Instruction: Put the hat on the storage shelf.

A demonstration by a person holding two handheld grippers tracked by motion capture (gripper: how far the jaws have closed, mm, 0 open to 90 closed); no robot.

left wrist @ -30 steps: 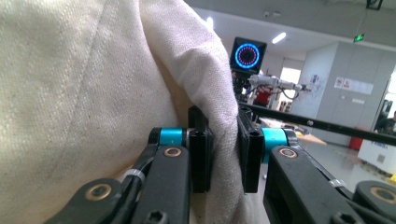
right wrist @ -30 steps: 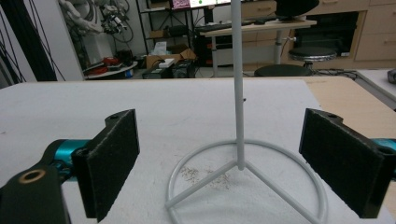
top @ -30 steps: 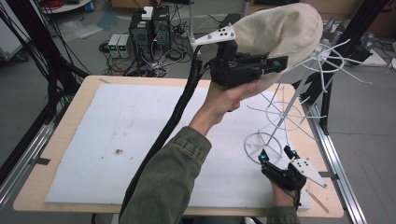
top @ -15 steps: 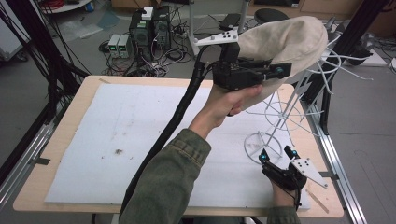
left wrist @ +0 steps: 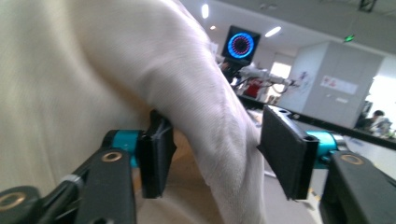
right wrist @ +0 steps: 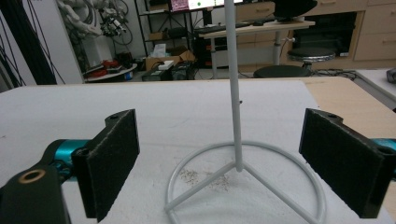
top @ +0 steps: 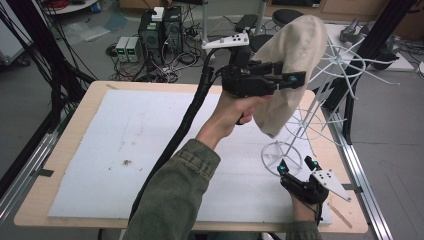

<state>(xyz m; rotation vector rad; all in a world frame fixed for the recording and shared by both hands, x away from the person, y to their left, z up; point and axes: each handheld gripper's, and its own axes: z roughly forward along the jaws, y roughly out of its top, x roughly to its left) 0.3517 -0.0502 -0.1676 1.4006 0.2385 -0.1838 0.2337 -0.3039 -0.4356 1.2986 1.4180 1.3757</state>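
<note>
A cream cloth cap (top: 292,65) hangs against the top of a white wire rack (top: 350,62) at the table's far right. My left gripper (top: 299,78) is raised high beside it. In the left gripper view a fold of the cloth (left wrist: 93,70) runs between the jaws of the left gripper (left wrist: 215,154), which stand apart and open. My right gripper (top: 295,164) rests low near the front right, open, facing the rack's ring base (top: 280,150). In the right gripper view the pole (right wrist: 233,84) and ring base (right wrist: 310,175) lie between the wide pads of the right gripper (right wrist: 219,163), untouched.
A white mat (top: 150,145) covers the wooden table (top: 65,150). The rack's thin spokes (top: 370,75) stick out past the right edge. A black frame post (top: 360,65) stands behind the rack, and cables and boxes (top: 155,35) lie on the floor beyond.
The cloth, spread wide over the rack's top before, now droops lower and narrower beside the left gripper. The left hand has shifted slightly. The right gripper has stayed put.
</note>
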